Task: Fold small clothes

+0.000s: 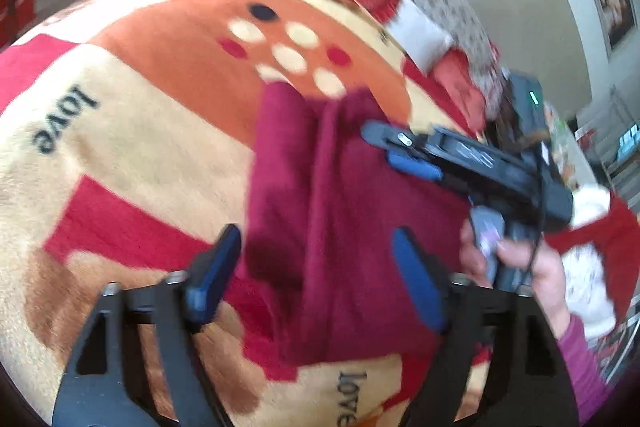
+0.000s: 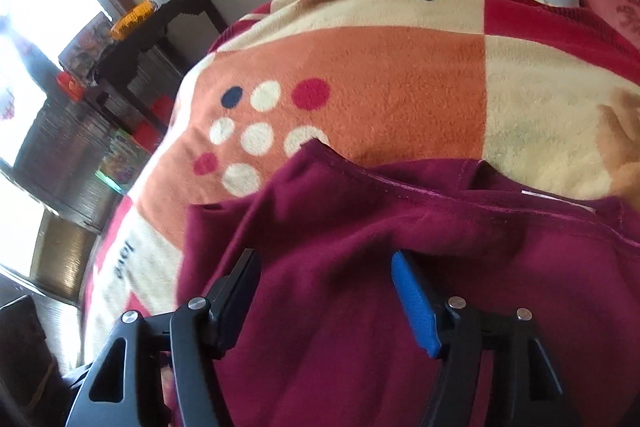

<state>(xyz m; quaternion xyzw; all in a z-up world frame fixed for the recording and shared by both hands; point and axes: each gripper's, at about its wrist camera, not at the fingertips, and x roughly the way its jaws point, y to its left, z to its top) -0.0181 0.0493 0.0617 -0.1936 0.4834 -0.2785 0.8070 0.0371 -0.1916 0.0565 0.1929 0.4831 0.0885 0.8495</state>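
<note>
Garment (image 1: 340,211), a maroon fleece piece, lies bunched on the blanket (image 1: 132,155) of the bed, its long axis running away from the left tongs (image 1: 320,283). Those tongs hang released with cloth below the gap. The right tongs (image 2: 324,303), also released, hover over the cloth, seemingly nearer its hemmed edge. The blanket's plush pile looks soft.

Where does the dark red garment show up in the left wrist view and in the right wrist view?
Left wrist view: the dark red garment lies centre to lower right, on the blanket.
Right wrist view: it fills the lower half, bunched, over the same blanket.
Shared landmark: the cluster of cream dots on the blanket's orange patch, just beyond the garment's far edge.
</note>
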